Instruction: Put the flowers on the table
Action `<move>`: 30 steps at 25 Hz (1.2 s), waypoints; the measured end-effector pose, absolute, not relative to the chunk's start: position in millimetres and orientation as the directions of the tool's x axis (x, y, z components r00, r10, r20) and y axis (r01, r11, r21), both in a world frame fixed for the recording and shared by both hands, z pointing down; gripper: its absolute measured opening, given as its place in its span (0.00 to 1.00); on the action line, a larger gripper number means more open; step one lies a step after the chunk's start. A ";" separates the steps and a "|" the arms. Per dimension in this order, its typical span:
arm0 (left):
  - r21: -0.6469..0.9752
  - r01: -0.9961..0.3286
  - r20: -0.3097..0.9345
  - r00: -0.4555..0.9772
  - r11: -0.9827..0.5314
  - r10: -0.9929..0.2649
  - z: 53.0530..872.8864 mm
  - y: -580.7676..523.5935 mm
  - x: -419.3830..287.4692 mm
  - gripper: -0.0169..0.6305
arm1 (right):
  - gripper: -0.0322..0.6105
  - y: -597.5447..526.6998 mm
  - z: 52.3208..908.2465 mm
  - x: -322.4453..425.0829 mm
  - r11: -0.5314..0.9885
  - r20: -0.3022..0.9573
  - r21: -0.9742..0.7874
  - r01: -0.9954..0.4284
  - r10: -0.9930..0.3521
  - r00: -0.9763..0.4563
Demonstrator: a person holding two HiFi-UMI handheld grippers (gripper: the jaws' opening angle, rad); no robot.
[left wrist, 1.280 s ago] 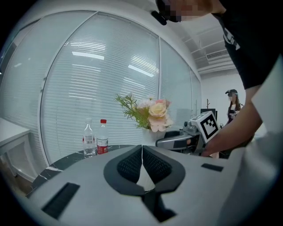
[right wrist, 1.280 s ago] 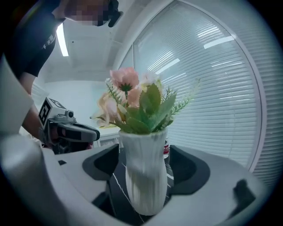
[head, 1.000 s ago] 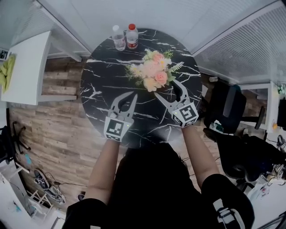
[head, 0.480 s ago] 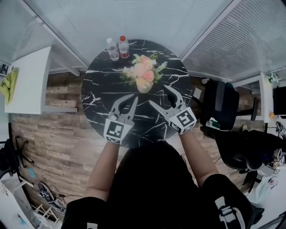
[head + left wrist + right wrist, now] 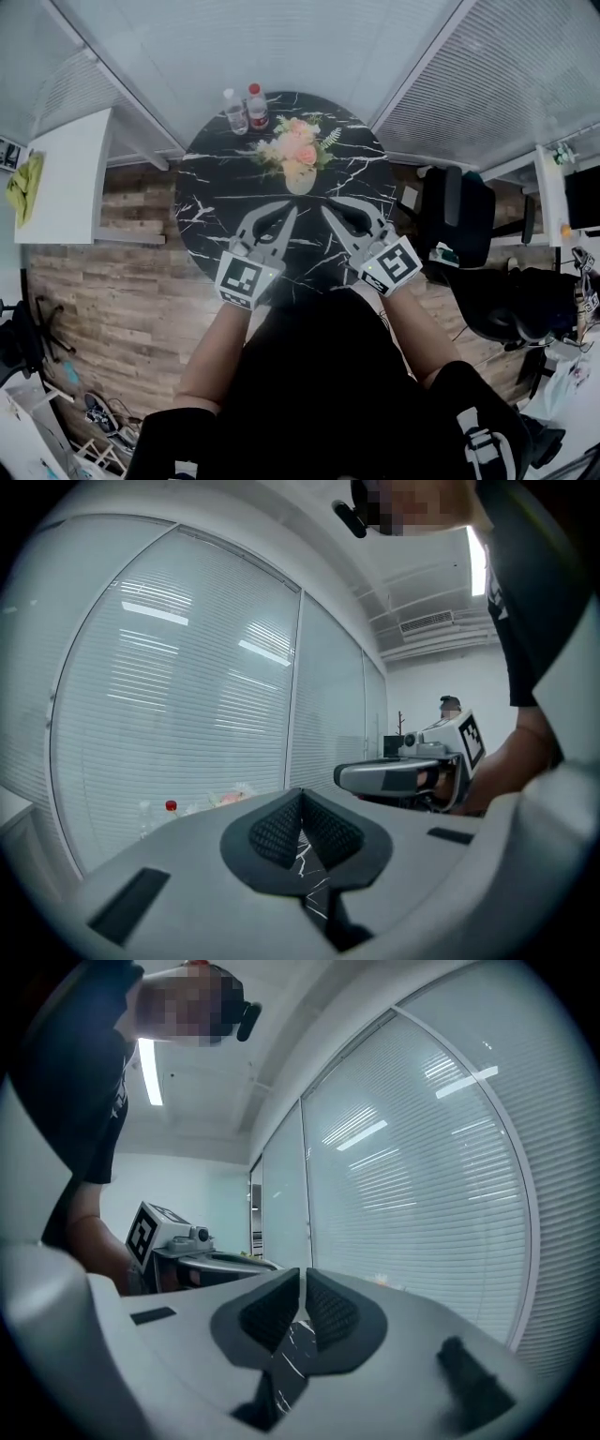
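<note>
The flowers (image 5: 295, 155) stand on the round black marble table (image 5: 220, 202), toward its 12 o'clock edge. Two bottles (image 5: 244, 109) stand near the rim, at 10 o'clock from the flowers. The left hand-held gripper (image 5: 287, 212) has its jaws pressed together on nothing. The right hand-held gripper (image 5: 330, 208) has just been closing; its jaws are all but together, with nothing between them. Both sit at 6 o'clock from the flowers, clear of them.

The flowers (image 5: 298, 153) stand on the table's (image 5: 220, 202) far half, two bottles (image 5: 254, 107) behind them to the left.
</note>
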State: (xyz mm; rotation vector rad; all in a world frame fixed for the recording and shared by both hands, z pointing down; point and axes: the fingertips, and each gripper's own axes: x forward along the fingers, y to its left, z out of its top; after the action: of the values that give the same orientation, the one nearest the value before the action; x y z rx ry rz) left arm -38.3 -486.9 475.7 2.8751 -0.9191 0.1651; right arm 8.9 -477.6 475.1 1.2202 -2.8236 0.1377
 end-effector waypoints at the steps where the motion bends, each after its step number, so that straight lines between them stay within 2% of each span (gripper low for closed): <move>1: 0.081 -0.578 0.135 0.813 -0.812 -0.566 471.3 -483.8 -38.1 0.05 | 0.10 -474.7 471.2 7.2 0.685 0.090 -0.055 -0.726 -0.721 -0.687; 30: 0.062 -0.558 0.093 0.829 -0.828 -0.552 435.5 -459.8 -43.4 0.05 | 0.08 -456.8 447.3 -9.1 0.709 0.071 -0.037 -0.704 -0.701 -0.709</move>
State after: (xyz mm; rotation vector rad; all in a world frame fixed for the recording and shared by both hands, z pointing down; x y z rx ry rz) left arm -43.4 -459.8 435.5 2.9214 -0.8882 0.1092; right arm -9.1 -456.8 447.3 1.1754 -2.8560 0.0943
